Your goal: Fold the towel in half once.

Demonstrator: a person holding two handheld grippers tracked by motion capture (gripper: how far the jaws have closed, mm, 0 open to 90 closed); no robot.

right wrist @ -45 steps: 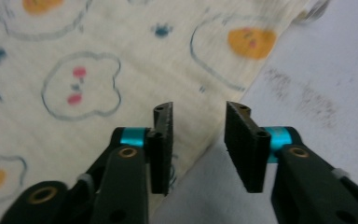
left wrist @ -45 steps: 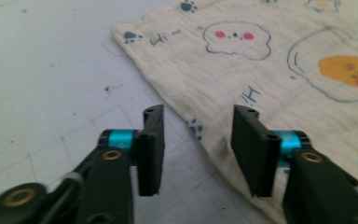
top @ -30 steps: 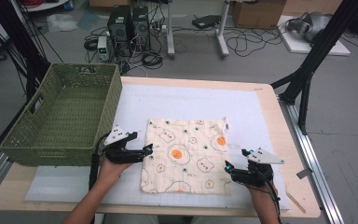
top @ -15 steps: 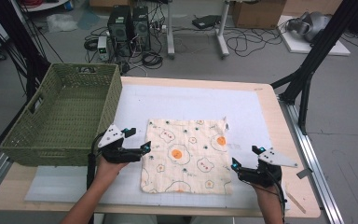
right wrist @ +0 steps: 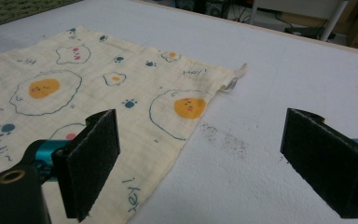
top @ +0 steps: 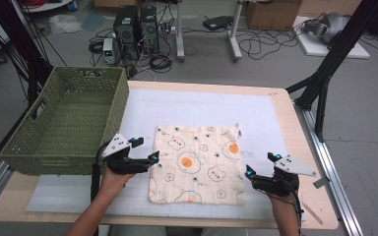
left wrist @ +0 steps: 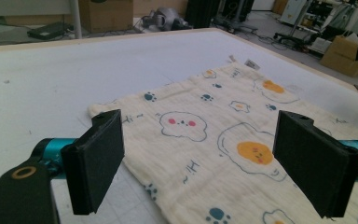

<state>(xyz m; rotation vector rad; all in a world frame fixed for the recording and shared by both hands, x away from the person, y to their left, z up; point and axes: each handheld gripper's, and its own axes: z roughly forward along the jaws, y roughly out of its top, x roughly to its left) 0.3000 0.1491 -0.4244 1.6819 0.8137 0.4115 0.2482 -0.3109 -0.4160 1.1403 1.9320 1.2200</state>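
The cream egg-print muslin cloth (top: 197, 164) lies flat mid-table, printed "Hey!" and "Hi" (its corner tag is unreadable). At nine o'clock, the left gripper (top: 153, 158) is spread apart and empty; at four, the right gripper (top: 249, 172), just opening, is empty.

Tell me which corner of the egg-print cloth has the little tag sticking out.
The far right corner of the cloth, away from the person and on the right gripper side: a small white tag juts from it. The other three corners end plain.

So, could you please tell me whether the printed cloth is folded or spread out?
Spread out: the printed cloth lies flat in one layer on the white mat, its four edges visible and no fold across it.
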